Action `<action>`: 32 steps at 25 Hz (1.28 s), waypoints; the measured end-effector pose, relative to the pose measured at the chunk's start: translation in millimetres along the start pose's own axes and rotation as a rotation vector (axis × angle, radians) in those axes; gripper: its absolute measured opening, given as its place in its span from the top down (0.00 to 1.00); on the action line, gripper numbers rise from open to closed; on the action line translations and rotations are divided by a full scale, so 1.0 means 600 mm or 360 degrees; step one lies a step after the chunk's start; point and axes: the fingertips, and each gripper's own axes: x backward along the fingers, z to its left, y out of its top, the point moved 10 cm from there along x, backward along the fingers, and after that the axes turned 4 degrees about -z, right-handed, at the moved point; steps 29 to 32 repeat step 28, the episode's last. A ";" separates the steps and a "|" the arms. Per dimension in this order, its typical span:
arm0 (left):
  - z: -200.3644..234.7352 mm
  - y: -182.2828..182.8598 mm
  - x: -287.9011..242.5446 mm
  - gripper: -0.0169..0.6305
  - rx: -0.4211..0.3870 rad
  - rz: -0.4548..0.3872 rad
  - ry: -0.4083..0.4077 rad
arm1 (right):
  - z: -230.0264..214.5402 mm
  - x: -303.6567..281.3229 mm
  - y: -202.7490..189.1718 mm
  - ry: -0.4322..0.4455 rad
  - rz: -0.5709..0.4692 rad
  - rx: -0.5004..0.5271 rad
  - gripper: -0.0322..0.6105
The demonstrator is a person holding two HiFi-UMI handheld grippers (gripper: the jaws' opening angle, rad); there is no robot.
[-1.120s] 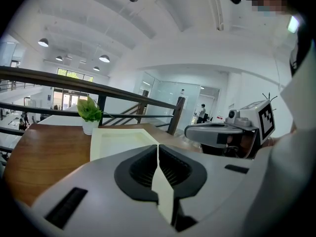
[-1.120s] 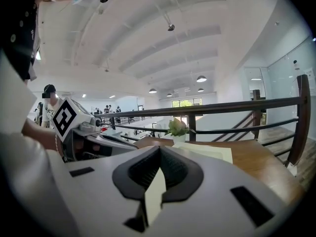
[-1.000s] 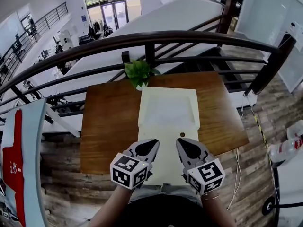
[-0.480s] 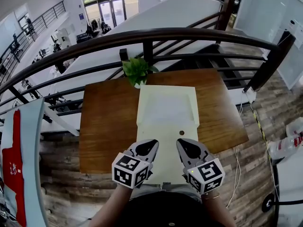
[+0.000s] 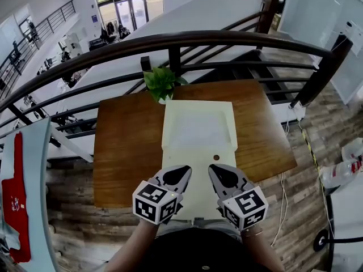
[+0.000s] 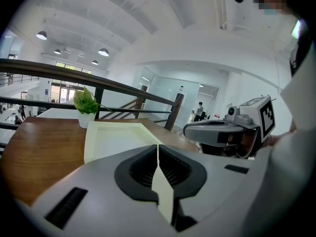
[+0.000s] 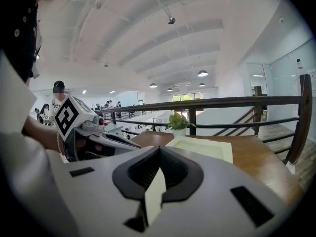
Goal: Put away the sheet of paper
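wood desk (image 5: 125, 152) | cream sheet of paper (image 5: 198, 132) flat down the middle, near end hanging off the edge | left gripper (image 5: 182, 171) + right gripper (image 5: 215, 170) side by side, both jaws pinched on that near end | small potted plant (image 5: 160, 83) by its far corner

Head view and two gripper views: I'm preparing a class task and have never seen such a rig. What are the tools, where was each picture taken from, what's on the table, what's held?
There is no robot: a person holds a hand tool in each hand, the left gripper and the right gripper, each with two jaws. The head view comes from a camera on the person's head, looking down. Each gripper view comes from a camera on that tool, looking along its jaws. On the wooden table are a pale sheet of paper and a potted plant. Both pairs of jaws are shut on the sheet's near edge.
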 end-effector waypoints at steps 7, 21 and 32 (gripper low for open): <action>-0.004 -0.004 -0.003 0.94 -0.0004 0.0042 -0.0023 | -0.004 -0.003 0.001 0.0004 0.0002 -0.0014 0.91; -0.008 -0.010 -0.010 0.94 0.0012 0.0070 -0.0027 | -0.010 0.000 -0.010 0.0004 0.0016 -0.0044 0.91; -0.006 -0.013 -0.020 0.94 0.0029 0.0070 -0.0035 | -0.018 -0.003 -0.021 -0.0006 0.0028 -0.0043 0.91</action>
